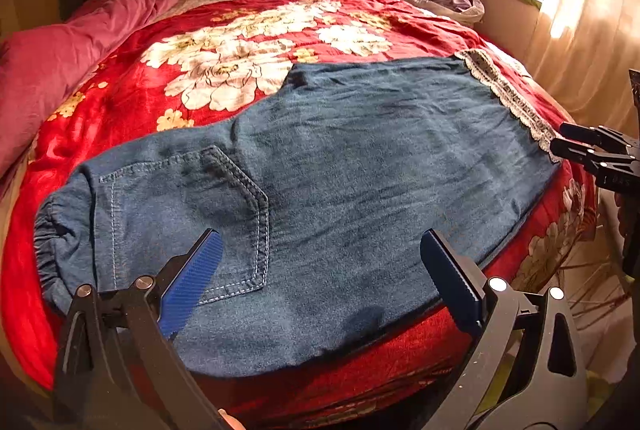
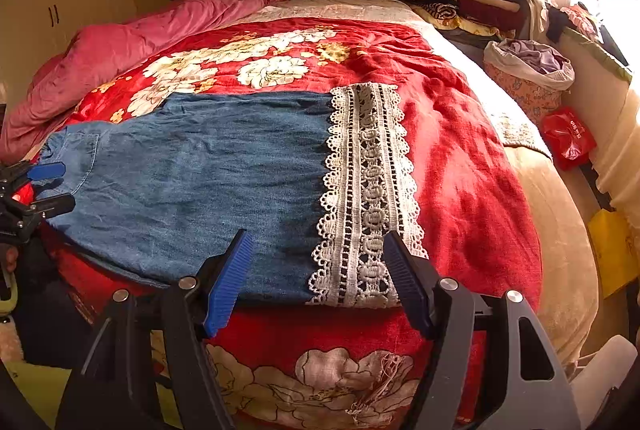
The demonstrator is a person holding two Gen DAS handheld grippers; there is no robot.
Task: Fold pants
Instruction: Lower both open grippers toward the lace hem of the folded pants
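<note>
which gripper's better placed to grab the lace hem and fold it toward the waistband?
Right. The right gripper hangs open directly over the lace hem of the denim pants. The left gripper is open near the back pocket, at the waist end.

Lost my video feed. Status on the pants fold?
Left gripper open, right gripper open, both empty. Pants flat on bed, lace hem out. Nothing blocking.

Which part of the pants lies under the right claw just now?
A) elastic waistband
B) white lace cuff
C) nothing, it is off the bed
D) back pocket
B: the right claw stands open just above the white lace cuff of the pants.
</note>
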